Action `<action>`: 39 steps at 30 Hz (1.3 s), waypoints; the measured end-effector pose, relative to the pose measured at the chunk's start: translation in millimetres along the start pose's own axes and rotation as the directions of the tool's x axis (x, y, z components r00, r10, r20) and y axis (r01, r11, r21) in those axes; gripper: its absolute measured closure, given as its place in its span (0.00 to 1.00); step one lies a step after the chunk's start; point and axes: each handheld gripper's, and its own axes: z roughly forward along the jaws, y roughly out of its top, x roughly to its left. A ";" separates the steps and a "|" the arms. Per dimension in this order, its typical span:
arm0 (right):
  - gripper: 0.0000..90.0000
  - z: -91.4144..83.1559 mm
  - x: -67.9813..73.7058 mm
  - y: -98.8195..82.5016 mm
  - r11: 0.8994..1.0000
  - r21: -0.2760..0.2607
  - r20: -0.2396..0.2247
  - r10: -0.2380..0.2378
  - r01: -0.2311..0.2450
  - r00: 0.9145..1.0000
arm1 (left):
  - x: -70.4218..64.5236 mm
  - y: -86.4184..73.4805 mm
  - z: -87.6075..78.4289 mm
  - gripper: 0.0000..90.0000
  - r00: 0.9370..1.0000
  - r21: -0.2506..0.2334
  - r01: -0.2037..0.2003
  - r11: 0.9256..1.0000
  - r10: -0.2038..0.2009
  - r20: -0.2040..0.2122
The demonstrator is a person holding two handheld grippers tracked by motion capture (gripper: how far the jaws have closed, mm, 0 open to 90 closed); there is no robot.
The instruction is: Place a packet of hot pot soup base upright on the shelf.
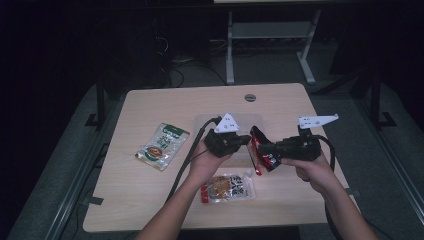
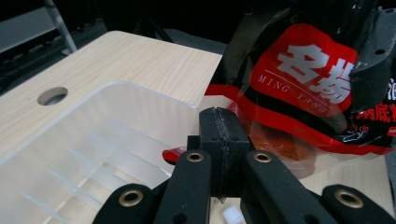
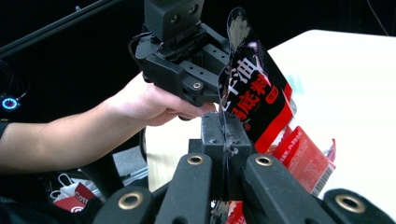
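Red sauce packet (image 1: 261, 150) is hanging in the air over the table (image 1: 150, 200), just at 3 o'clock of the clear box (image 1: 210, 120). Left gripper (image 1: 245, 140) and right gripper (image 1: 265, 148) are both pinching its edges tight, maybe getting ready to tear it

Red packet (image 1: 262, 150): red and black, white characters, clear edge.
Green packet (image 1: 163, 145): green and white, orange-brown dish picture.
Clear packet (image 1: 229, 188): transparent, red edge, orange-brown contents, black print.
Tray (image 2: 93, 140): clear, colourless.
Table (image 1: 150, 190): pale wood grain.
Left gripper (image 1: 246, 139): black, brass-coloured rivets, grey plate.
Right gripper (image 1: 263, 148): black, brass-coloured rivets, grey plate.
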 end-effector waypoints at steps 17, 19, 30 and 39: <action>1.00 2.2 -29.6 30.4 0.999 -0.053 0.056 -0.007 0.010 0.998 | 38.1 24.4 15.7 1.00 1.000 -0.011 -0.003 1.000 0.003 -0.025; 1.00 2.4 -35.0 31.7 0.998 -0.060 0.062 0.002 0.002 0.998 | 43.0 25.7 19.2 1.00 1.000 -0.009 0.004 1.000 -0.005 -0.025; 1.00 4.0 -52.7 34.2 0.996 -0.082 0.092 0.024 -0.016 0.995 | 57.2 30.0 39.3 1.00 0.999 -0.005 0.031 1.000 -0.031 -0.012; 1.00 3.1 -64.6 26.6 0.995 -0.085 0.105 0.055 -0.046 0.993 | 62.5 26.0 54.2 1.00 0.999 0.012 0.050 0.999 -0.050 0.002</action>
